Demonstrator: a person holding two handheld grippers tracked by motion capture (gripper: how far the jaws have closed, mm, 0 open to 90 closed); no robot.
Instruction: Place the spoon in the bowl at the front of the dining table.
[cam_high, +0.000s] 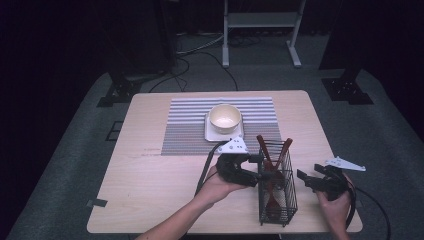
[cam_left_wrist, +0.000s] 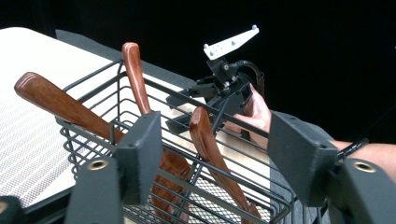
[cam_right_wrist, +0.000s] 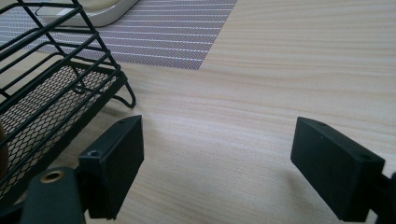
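Note:
A black wire basket (cam_high: 286, 199) stands at the table's front right and holds three wooden utensils. Their brown handles (cam_high: 263, 147) stick up out of it. My left gripper (cam_high: 265, 171) reaches into the basket's top from the left. In the left gripper view its jaws (cam_left_wrist: 219, 154) stand apart on either side of one wooden handle (cam_left_wrist: 205, 135), with a gap on each side, and two other handles (cam_left_wrist: 51, 100) lean to the left. My right gripper (cam_high: 306, 181) is open just right of the basket, low over bare table (cam_right_wrist: 217, 163), with nothing between its fingers.
A cream bowl (cam_high: 225, 116) sits on a square white plate (cam_high: 216, 134) on a striped placemat (cam_high: 185, 130) at the back middle. The basket's foot (cam_right_wrist: 126, 100) stands close to my right gripper's left finger. A cable (cam_high: 205, 172) trails from the left gripper.

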